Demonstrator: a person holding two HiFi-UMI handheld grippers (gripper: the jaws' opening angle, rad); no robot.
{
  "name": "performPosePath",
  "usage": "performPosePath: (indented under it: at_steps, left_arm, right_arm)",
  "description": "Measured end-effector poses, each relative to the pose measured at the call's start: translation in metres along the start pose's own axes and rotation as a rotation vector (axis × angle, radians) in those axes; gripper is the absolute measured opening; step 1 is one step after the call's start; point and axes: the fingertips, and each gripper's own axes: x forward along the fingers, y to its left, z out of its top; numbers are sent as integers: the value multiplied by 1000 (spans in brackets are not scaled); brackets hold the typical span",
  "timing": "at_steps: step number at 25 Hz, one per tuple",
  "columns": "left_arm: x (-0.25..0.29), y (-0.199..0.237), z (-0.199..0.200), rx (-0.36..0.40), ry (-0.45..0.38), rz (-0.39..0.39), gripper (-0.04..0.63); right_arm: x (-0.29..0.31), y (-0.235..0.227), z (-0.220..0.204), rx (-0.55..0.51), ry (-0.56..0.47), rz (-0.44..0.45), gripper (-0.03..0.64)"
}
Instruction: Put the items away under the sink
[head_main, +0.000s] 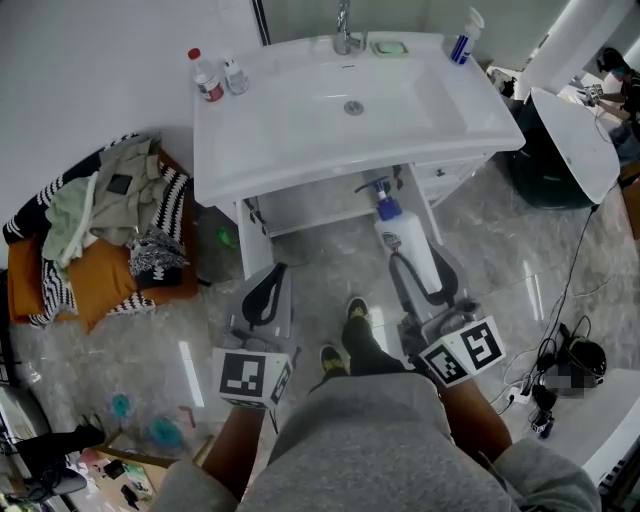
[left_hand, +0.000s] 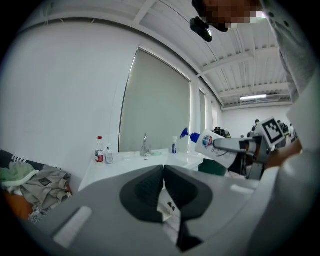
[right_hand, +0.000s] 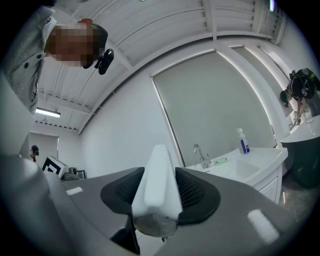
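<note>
Your right tongs (head_main: 420, 275) are pinching the white pump bottle (head_main: 404, 240) round its body, blue pump head leading, and it hangs low in the centre of the head view, just short of the open space under the sink (head_main: 320, 205). Your left tongs (head_main: 265, 295) are pressed together with nothing between them. To finish this step well, I would keep the squeeze steady, bring the bottle in low enough to pass beneath the basin's front edge (head_main: 300, 175), mind what may be pipework near the pump head, and let go only once the base sits flat inside. The red-capped bottle (head_main: 207, 77) and the spray bottle (head_main: 462, 40) at the upper corners of the basin look like the next candidates. The head view alone shows the opening and how the bottle lines up with it – both gripper views look across the basin top and miss it entirely. The right gripper view confirms both pads bear on the bottle's sides, while the left gripper view catches its label side-on at right of centre – a check that it isn't slipping
</note>
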Motion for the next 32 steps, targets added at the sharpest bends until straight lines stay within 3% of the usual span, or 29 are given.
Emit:
performPosePath:
  at_steps: [32]
  left_arm:
    - [128,24,23,10,31,69,14]
  right_arm:
    - [97,-102,18,18,-11,48,193]
